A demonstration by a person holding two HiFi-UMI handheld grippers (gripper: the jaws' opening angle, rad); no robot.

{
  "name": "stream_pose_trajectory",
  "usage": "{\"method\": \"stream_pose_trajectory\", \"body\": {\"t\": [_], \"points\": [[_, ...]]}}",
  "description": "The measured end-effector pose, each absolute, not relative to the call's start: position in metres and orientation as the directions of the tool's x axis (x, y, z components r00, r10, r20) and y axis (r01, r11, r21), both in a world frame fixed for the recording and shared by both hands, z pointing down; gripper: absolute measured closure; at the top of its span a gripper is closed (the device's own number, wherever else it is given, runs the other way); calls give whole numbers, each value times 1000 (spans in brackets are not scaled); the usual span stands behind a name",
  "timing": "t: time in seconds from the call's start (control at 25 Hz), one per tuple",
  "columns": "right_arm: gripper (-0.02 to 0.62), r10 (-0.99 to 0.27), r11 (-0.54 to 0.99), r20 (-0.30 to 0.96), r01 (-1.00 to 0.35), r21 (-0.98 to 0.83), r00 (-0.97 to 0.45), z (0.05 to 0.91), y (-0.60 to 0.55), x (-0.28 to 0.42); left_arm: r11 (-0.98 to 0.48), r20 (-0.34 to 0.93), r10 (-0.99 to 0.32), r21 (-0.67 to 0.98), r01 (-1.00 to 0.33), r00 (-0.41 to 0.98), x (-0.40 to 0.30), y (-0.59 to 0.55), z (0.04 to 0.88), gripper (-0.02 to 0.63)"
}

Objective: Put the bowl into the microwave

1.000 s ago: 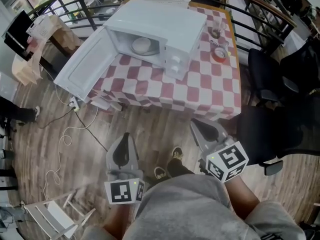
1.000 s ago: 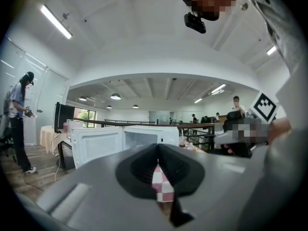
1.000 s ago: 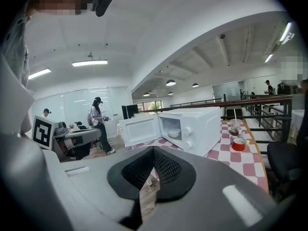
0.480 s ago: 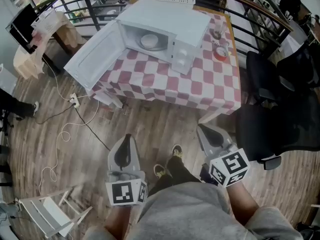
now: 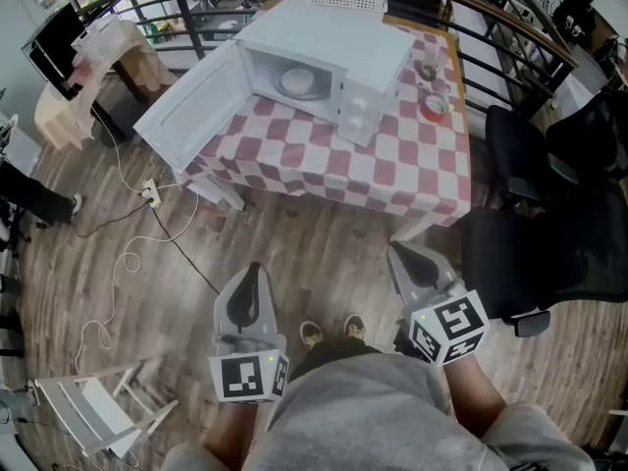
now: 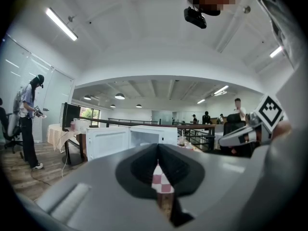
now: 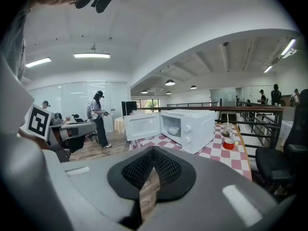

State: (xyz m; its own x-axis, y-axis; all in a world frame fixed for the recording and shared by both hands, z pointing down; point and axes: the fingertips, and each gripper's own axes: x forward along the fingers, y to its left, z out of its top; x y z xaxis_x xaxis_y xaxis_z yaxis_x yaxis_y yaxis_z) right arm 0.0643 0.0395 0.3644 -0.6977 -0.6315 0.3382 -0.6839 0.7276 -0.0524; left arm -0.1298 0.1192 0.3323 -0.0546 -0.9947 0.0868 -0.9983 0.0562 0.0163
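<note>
**One bowl inside, two grippers empty**

One bowl (image 5: 297,81) sits inside the one microwave (image 5: 343,52), door open, on the table (image 5: 392,170); left gripper (image 5: 253,269) and right gripper (image 5: 400,252) are both clenched on nothing, well apart from the table.

Surfaces as I read them: microwave (image 5: 324,52), smooth white casing, slight gloss; bowl (image 5: 297,81), white, glossy; tablecloth (image 5: 392,170), checked cloth, matt; floor (image 5: 324,253), wood planks, dull sheen; left gripper (image 5: 252,268) and right gripper (image 5: 397,250), matt grey plastic shells; pads (image 7: 167,168), black, mesh-textured.
</note>
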Motion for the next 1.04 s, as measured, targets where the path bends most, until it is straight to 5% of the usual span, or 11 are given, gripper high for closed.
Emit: {"method": "stream_pose_trajectory", "body": {"t": [1.04], "points": [[597, -647, 717, 309, -694, -65, -697, 361, 2, 107, 65, 102, -993, -14, -998, -66, -89, 84, 331, 595]]}}
